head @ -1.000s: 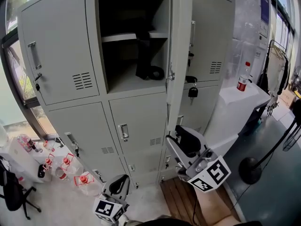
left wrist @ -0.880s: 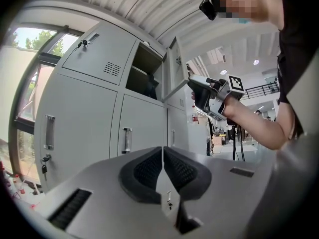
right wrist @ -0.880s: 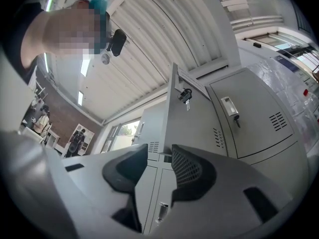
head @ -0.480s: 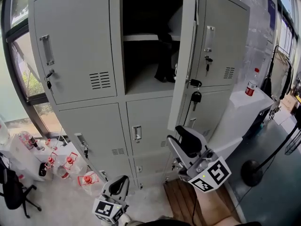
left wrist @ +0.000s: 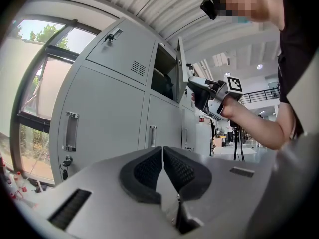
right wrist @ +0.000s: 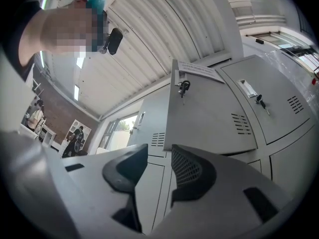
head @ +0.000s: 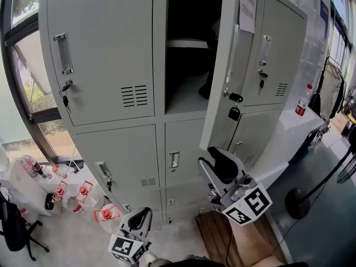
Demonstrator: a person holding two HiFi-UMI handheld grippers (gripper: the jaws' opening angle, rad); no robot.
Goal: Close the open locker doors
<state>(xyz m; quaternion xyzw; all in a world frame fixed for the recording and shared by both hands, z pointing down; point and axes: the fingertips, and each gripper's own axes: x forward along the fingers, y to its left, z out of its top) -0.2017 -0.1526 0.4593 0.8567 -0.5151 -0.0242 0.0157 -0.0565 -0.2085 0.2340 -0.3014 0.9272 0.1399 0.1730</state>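
Between the right gripper's pads there's a clear gap and nothing in it: jaws partly open, empty, aimed up at the outer face of the open locker door. Down low, the left gripper has its pads pressed together on nothing and is just idling. In the head view the whole locker bank has slid across over the last second. The dark open compartment now sits further right, and the door's bottom corner is just above the right gripper's tip, though I can't tell whether they touch. The door itself looks as far swung out as before, seen almost edge-on, with a padlock hanging off its latch. So I'd call this the approach, with the push yet to come and the task barely started. The neighbouring doors all look shut. Below is pale floor, with a strip of wood boards by the locker base. Red-capped bottles cluster under the window on the left, and one more bottle stands on a white ledge to the right.
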